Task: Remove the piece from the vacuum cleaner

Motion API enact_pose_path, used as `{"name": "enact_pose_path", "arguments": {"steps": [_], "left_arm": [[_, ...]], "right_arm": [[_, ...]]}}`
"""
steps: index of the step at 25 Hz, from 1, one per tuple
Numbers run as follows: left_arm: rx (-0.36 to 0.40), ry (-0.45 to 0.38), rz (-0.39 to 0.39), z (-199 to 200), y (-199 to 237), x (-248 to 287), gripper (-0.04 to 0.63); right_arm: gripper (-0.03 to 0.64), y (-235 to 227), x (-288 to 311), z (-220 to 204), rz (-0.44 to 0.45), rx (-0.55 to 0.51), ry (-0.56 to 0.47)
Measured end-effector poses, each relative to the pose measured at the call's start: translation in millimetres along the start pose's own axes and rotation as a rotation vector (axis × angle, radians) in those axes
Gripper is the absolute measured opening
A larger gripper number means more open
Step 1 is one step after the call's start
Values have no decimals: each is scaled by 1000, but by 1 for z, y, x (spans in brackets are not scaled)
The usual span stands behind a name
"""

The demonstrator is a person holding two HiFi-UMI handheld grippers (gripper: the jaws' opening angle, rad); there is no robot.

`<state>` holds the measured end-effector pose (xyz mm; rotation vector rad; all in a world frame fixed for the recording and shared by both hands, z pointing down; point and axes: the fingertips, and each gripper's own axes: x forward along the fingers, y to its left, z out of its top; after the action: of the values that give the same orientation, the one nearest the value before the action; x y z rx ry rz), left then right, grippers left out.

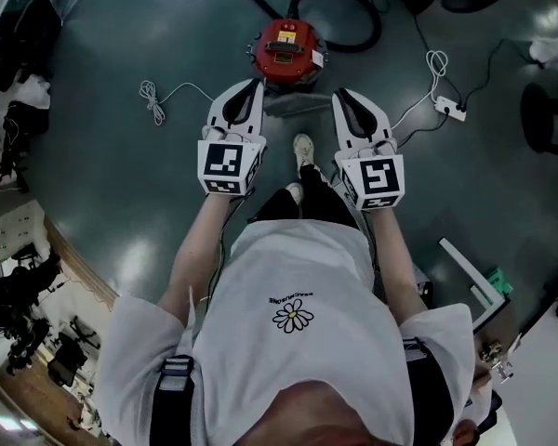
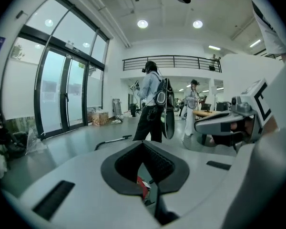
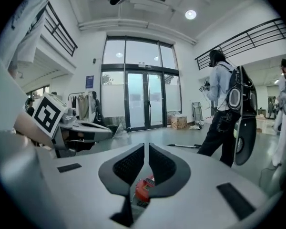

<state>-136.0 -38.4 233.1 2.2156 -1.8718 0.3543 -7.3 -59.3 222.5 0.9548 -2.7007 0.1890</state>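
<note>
Round red hard-shell vacuum cleaner (image 1: 286, 52) sits on the glossy floor (image 1: 121, 156) at 12 o'clock, its black hose (image 1: 379, 26) cut off above. We see left gripper (image 1: 254, 86) and right gripper (image 1: 340, 95) clenched, empty; vacuum details are too small to make out.

White daisy-print T-shirt (image 1: 302, 268), black trousers (image 1: 318, 203) (grey-banded black straps (image 1: 172, 393)); white left tool (image 1: 249, 89) and right tool (image 1: 346, 96).

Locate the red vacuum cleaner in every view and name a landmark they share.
Head view: vacuum cleaner at top centre, ahead of the feet.
Left gripper view: red sliver low centre, behind the jaws.
Right gripper view: red body low centre, behind the jaws.
Shared landmark: person with backpack, both gripper views only.
</note>
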Motion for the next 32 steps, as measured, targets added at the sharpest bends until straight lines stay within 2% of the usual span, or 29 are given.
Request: {"name": "enact_pose_path", "arguments": {"steps": [2, 3, 6, 10, 15, 17, 18, 22, 25, 27, 30, 32], "left_arm": [[42, 39, -15, -3, 7, 31, 0], [61, 59, -25, -8, 11, 46, 0], [142, 140, -88, -36, 21, 96, 0], [355, 360, -228, -130, 25, 168, 0], [589, 629, -435, -282, 16, 235, 0], [687, 736, -471, -339, 23, 249, 0], [710, 780, -472, -360, 29, 255, 0], [678, 899, -475, -405, 44, 261, 0], [719, 960, -526, -426, 43, 253, 0], [751, 928, -521, -429, 46, 254, 0], [716, 823, -468, -412, 47, 270, 0], [699, 845, -479, -416, 43, 275, 0]], "right_arm": [[20, -13, 23, -3, 27, -72, 30], [116, -17, 36, -8, 48, -125, 53], [283, -24, 77, -44, 106, -276, 163], [295, -22, 119, -123, 198, -336, 315], [295, -28, 138, -262, 294, -360, 569], [295, -32, 148, -318, 337, -391, 672], [295, -35, 155, -343, 357, -414, 713], [295, -39, 174, -419, 411, -475, 850], [295, -40, 184, -448, 409, -506, 897], [295, -35, 191, -463, 429, -524, 926], [295, -31, 196, -484, 458, -581, 959], [295, -34, 198, -493, 438, -610, 964]]}}
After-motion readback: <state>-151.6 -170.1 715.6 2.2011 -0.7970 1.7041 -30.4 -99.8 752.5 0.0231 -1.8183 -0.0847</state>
